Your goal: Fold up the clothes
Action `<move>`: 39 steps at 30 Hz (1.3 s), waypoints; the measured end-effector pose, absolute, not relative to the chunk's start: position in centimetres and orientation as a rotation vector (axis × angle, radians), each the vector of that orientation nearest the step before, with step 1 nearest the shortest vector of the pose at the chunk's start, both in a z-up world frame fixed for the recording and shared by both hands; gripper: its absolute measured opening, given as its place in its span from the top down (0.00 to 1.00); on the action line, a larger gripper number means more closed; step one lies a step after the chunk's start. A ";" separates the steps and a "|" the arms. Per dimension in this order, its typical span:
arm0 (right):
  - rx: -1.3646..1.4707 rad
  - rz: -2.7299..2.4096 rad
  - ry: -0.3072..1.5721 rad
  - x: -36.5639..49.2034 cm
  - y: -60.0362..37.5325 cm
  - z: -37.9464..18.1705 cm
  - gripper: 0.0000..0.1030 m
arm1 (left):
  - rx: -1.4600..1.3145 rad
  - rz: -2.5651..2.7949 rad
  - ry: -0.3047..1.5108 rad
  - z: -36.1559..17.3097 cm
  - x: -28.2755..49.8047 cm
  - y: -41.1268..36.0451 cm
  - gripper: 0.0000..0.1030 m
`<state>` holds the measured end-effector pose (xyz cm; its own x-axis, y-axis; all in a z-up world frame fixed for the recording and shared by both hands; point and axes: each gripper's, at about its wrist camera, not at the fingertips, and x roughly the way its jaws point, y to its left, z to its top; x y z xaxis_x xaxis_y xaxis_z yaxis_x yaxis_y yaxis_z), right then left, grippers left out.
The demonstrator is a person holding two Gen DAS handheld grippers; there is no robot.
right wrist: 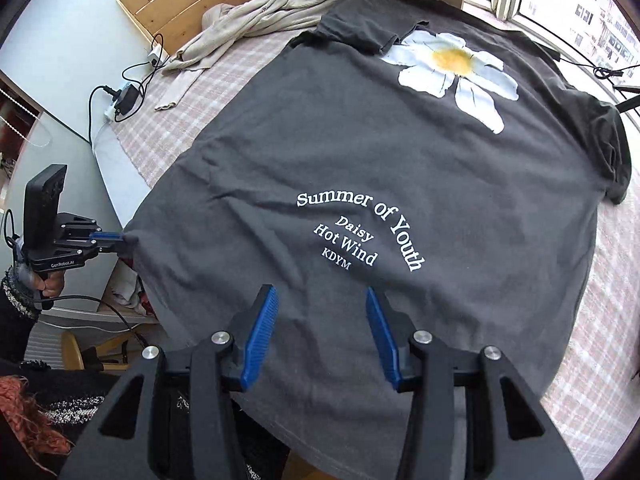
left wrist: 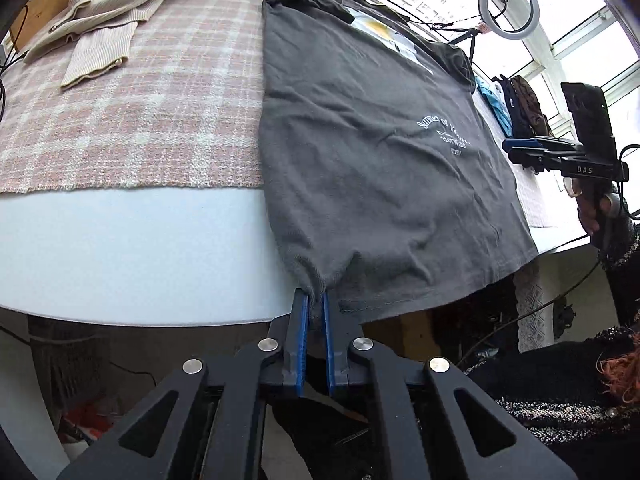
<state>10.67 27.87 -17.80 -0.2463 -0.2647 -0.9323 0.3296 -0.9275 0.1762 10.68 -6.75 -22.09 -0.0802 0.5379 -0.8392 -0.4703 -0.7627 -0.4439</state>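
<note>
Plaid bed (left wrist: pixel 140 120), dark T-shirt (right wrist: pixel 360 160) hem overhanging, left tool (left wrist: pixel 315 300) pinching corner

T-shirt (right wrist: pixel 360 168) hem drops over the bed's near edge, hidden behind the right gripper (right wrist: pixel 322 300) body; the corner pinched in the left gripper (left wrist: pixel 315 300) is buried between its pads (left wrist: pixel 303 320); far-left sleeve is folded over, covering one petal of the daisy print (right wrist: pixel 456 68); beige sweater (left wrist: pixel 132 8) at the bed's far-left corner is cut by the frame's top; white lettering (left wrist: pixel 444 132) in the left wrist view is too foreshortened to read; clothes (left wrist: pixel 516 104) by the window are too small to identify.
</note>
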 end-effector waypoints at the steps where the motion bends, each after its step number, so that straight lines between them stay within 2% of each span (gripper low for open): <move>1: 1.613 -2.255 0.096 9.8 27.4 -16.1 0.56 | -1.499 1.911 -0.089 -21.6 10.9 -6.9 0.94; 5: 1.511 -2.401 0.121 3.0 25.0 -10.8 0.43 | -1.426 1.925 -0.113 -20.3 11.6 -6.8 0.94; 8: 1.450 -2.480 0.091 -5.0 23.3 -9.7 0.43 | -1.420 1.952 -0.089 -20.3 11.5 -6.3 0.94; 13: 1.506 -2.472 0.124 -18.8 18.2 -14.3 0.43 | -1.422 2.006 -0.095 -19.7 11.6 -6.0 0.94; 19: 1.681 -2.409 0.028 -29.2 15.6 -21.6 0.43 | -1.447 2.074 -0.134 -18.8 11.9 -5.8 0.94; 25: 1.831 -2.381 0.021 -32.9 15.6 -24.7 0.43 | -1.483 2.125 -0.163 -18.9 11.9 -5.5 0.94; 30: 1.863 -2.315 -0.135 -33.7 16.5 -25.4 0.43 | -1.509 2.125 -0.157 -19.1 11.6 -5.1 0.94; 32: 1.853 -2.318 -0.076 -33.7 16.1 -25.4 0.44 | -1.513 2.123 -0.146 -18.9 11.6 -4.8 0.94; 34: 1.852 -2.319 -0.011 -33.5 15.8 -25.4 0.60 | -1.510 2.122 -0.142 -18.7 11.6 -4.5 0.94; 35: 1.852 -2.317 0.009 -33.3 15.7 -25.4 0.75 | -1.507 2.120 -0.143 -18.6 11.6 -4.4 0.94; 36: 1.851 -2.314 0.022 -33.2 15.7 -25.3 0.82 | -1.503 2.116 -0.144 -18.5 11.7 -4.3 0.94; 38: 1.829 -2.302 -0.004 -32.7 16.2 -24.8 0.90 | -1.494 2.105 -0.154 -18.2 11.7 -4.2 0.94; 39: 1.809 -2.301 0.015 -32.4 16.4 -24.3 0.90 | -1.490 2.097 -0.159 -18.1 11.9 -4.0 0.94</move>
<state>-32.42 16.45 -24.33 -0.2218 -0.1613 -0.9616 0.1735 -0.9770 0.1239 11.87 -4.04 -18.07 -0.2286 0.5006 -0.8350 -0.3687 -0.8383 -0.4017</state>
